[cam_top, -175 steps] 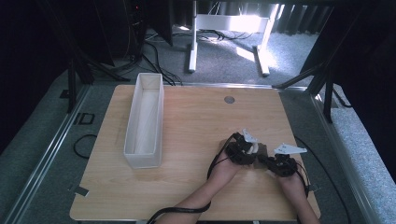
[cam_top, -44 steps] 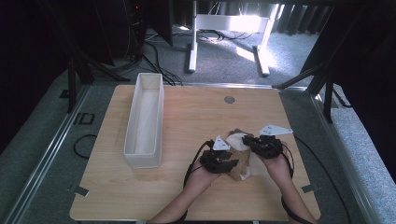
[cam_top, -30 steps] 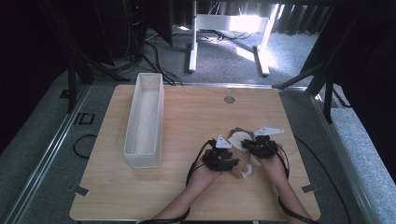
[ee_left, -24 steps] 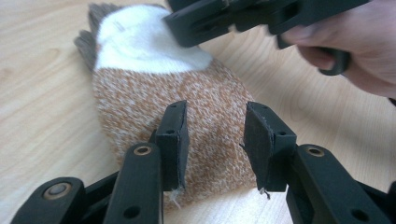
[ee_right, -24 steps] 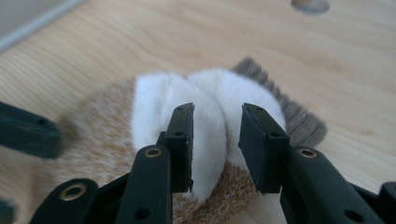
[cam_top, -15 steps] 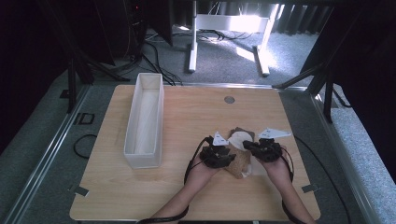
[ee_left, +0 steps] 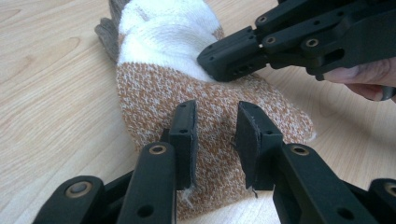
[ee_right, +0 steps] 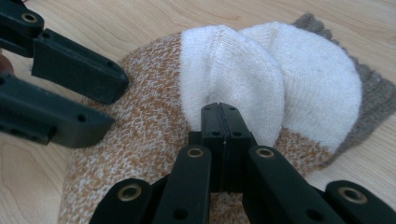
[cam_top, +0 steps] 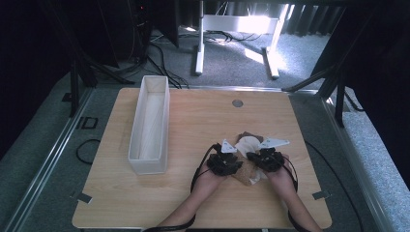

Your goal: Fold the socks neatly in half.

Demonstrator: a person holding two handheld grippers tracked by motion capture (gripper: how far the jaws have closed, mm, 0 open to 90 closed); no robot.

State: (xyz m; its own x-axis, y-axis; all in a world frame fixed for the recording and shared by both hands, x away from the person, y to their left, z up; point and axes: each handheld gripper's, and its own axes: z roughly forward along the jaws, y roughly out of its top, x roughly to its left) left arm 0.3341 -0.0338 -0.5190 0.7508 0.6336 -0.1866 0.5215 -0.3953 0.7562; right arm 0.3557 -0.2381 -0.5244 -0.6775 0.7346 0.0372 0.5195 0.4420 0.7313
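The right gripper [ee_right: 223, 122] was clenched on the sock [ee_right: 154, 126]; at its 9 o'clock, the left gripper [ee_left: 215, 135] was released.

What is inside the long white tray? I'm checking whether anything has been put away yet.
From the high view, the white tray shows just its pale floor; no item lies on the visible part. Its near wall hides the strip of floor right behind it, so something small there can't be excluded.

Desk [cam_top: 145, 203]: 1, wooden. Grommet [cam_top: 237, 103] in desk top: 1. Long white bin [cam_top: 150, 124]: 1. Knitted sock [cam_top: 247, 166], orange, white and grey: 1 was counted. Left gripper [cam_top: 225, 159]: 1. Right gripper [cam_top: 261, 157]: 1. Hands: 2
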